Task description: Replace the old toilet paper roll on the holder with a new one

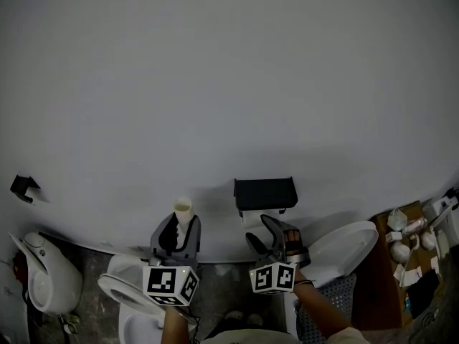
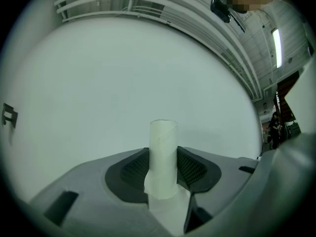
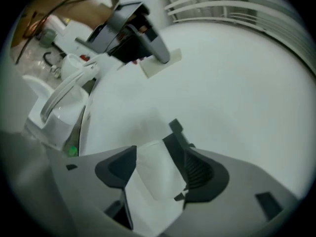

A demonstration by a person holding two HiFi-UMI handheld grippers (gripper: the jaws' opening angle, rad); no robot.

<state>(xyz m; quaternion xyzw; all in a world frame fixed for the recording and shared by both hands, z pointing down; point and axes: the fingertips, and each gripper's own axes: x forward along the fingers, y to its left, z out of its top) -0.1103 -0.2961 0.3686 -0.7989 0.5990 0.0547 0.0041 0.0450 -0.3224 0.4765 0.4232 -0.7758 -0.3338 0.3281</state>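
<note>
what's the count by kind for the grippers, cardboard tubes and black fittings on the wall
grippers: 2 (left gripper, right gripper)
cardboard tube: 1
black wall fittings: 2 (holder, small bracket)
total: 5

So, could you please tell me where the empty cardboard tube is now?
The cardboard tube stands upright, clamped by the left gripper; in the head view it is left of the black holder on the wall.
</note>
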